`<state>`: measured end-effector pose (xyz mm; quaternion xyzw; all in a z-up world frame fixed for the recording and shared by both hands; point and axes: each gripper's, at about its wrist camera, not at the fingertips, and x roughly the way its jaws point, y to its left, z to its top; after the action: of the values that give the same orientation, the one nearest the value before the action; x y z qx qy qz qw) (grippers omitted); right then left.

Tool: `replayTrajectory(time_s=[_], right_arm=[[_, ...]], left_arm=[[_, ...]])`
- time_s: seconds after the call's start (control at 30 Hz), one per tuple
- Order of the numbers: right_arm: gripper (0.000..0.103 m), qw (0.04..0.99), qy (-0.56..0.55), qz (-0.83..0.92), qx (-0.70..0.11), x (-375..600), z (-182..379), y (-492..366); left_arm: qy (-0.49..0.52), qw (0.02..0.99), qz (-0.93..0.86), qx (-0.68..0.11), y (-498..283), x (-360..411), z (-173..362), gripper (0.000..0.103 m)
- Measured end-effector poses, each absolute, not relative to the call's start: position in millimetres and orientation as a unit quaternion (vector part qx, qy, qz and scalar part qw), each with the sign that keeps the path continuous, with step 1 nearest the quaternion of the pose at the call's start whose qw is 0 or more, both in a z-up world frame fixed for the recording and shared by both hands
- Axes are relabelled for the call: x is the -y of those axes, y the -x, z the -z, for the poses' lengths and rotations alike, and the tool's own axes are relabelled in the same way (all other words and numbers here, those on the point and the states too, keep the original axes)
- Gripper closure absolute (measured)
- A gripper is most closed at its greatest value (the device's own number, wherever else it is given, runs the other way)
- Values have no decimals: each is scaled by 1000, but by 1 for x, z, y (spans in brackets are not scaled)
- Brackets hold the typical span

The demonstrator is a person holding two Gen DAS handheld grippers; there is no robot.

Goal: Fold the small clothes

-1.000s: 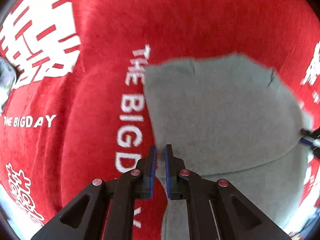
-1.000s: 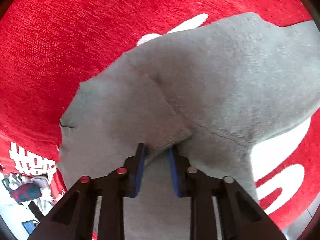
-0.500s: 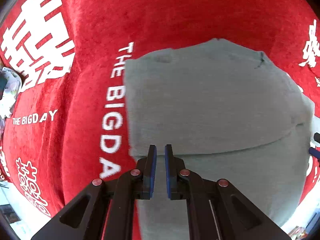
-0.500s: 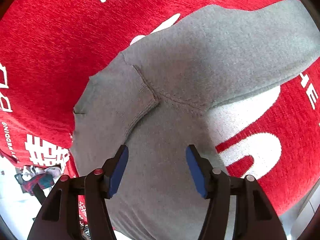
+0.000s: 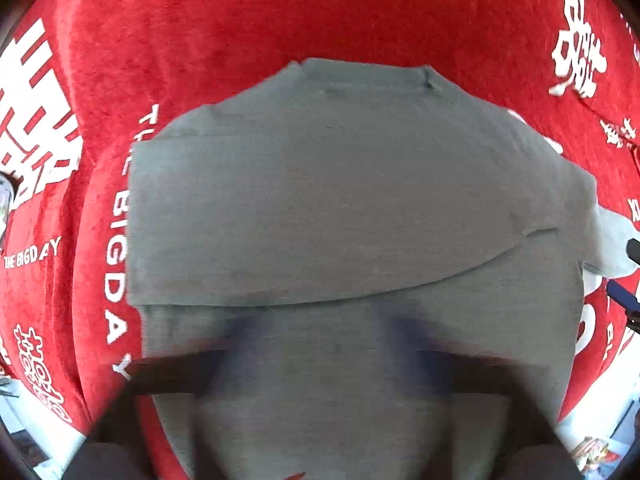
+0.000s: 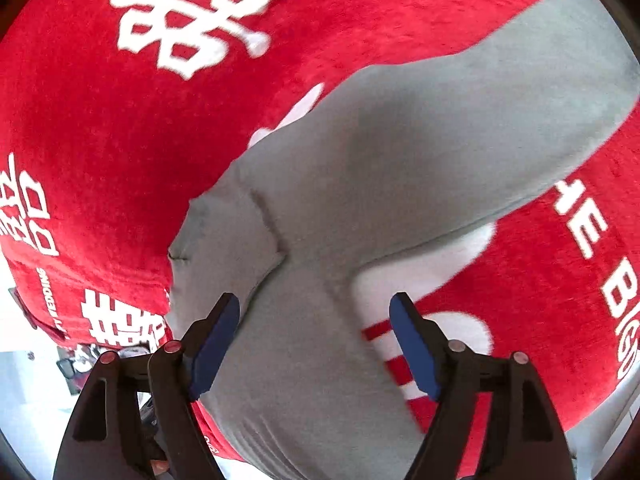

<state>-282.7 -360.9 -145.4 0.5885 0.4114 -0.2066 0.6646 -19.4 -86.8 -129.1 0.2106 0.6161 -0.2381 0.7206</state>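
A grey garment [image 5: 340, 200] lies flat on the red cloth [image 5: 320, 12], its upper part folded down over the lower part. My left gripper [image 5: 332, 344] hovers over the garment's near half; its fingers are motion-blurred and spread wide apart, holding nothing. In the right wrist view the same garment [image 6: 400, 168] shows a folded flap and seam at its left. My right gripper [image 6: 316, 336] is open above the garment's near edge, with blue pads [image 6: 216, 336] apart and empty.
The red cloth [image 6: 100, 140] carries white characters and "THE BIG DAY" lettering [image 5: 116, 264]. Its edge drops to a pale floor with clutter at lower left [image 6: 80, 364]. My right gripper's tip shows at the right edge of the left wrist view [image 5: 624, 296].
Both grippers let go of the garment: the right opened first and pulled back, the left has just opened wide. The folded flap now rests flat.
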Motion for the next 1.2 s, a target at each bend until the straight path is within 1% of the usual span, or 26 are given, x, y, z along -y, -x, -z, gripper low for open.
replayTrajectory(time_s=[0.13,0.17,0.2,0.43,0.5,0.6,0.7,0.83,0.97,1.07,1.13,1.17,1.2], right_arm=[[23,658,-600,218,-399,376,151,306],[18,657,-603,222,-394,380,153,314],[17,657,-605,225,-390,383,154,321],[16,637,-639,278,-330,424,167,386],[16,628,-648,300,-308,439,172,407],[16,614,-668,318,-275,465,185,433],[16,605,-695,306,-240,488,198,443],[16,608,-705,307,-199,509,199,448],[16,608,-710,318,-159,521,194,454],[17,596,-723,316,-144,524,197,458],[36,583,-734,315,-149,524,200,457],[63,573,-740,315,-159,524,203,457],[87,564,-746,312,-164,523,207,457]], left_arm=[[-230,716,248,-611,33,113,135,1],[-233,715,249,-610,37,120,135,1],[-238,716,249,-607,40,128,136,1],[-264,704,245,-612,51,187,154,1],[-264,690,258,-623,56,201,161,1],[-258,693,275,-614,68,219,161,1],[-264,697,287,-602,82,238,161,1],[-270,698,296,-594,100,258,162,1],[-266,688,297,-607,109,272,170,1],[-272,678,293,-617,106,281,177,1],[-265,684,293,-613,106,281,176,1],[-259,687,295,-611,105,279,174,1],[-250,691,298,-609,103,276,172,1]])
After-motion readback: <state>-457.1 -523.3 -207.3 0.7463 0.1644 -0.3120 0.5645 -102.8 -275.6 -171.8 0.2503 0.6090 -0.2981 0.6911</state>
